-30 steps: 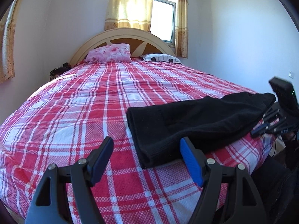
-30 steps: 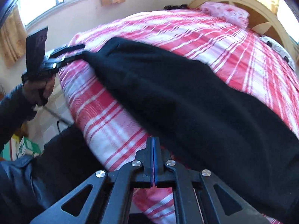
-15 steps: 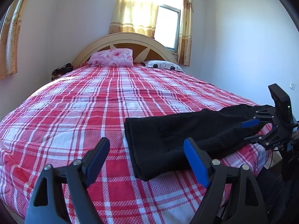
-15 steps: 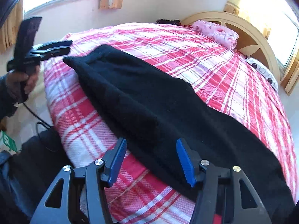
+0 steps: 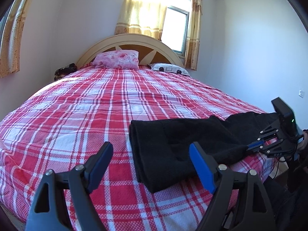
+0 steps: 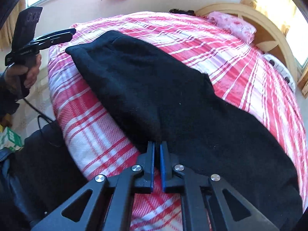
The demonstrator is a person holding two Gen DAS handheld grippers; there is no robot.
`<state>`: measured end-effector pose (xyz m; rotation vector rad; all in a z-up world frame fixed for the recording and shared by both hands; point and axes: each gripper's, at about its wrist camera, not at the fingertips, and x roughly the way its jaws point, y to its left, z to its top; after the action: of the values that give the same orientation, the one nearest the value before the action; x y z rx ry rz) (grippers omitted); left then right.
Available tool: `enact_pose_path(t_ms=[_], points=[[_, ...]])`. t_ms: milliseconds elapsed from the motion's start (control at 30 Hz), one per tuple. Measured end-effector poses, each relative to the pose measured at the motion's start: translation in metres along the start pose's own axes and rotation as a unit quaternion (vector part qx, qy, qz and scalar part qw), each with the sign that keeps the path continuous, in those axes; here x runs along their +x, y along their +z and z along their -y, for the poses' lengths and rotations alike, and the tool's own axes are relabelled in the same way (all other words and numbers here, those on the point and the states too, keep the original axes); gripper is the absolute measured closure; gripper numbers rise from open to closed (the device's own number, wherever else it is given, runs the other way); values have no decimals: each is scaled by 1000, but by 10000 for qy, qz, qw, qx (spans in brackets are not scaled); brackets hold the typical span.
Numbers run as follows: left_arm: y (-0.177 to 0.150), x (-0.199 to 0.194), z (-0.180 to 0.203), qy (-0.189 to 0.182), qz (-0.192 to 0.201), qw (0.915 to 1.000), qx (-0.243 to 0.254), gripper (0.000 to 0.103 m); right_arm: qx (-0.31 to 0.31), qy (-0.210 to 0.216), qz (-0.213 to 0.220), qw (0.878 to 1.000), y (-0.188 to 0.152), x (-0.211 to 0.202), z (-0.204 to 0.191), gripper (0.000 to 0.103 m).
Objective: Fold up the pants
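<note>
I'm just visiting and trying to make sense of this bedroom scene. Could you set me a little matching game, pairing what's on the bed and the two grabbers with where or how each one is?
Things:
1. black pants
2. pink pillow
3. left gripper
4. right gripper

States:
A. leaning against the headboard
B. jaws wide apart, nothing between them
C. lying across the near part of the plaid bedspread
D. pinched on the pants' edge

Pairs: 1-C, 2-A, 3-B, 4-D
</note>
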<state>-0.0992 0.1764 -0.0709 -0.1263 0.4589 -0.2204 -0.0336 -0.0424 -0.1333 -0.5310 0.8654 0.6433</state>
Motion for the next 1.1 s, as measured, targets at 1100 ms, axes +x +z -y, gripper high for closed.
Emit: enact_pose_path(t_ms=[1100], points=[[15, 98, 47, -133, -1097, 9913, 712, 9, 3746, 2690, 83, 8873, 94, 78, 164, 97]])
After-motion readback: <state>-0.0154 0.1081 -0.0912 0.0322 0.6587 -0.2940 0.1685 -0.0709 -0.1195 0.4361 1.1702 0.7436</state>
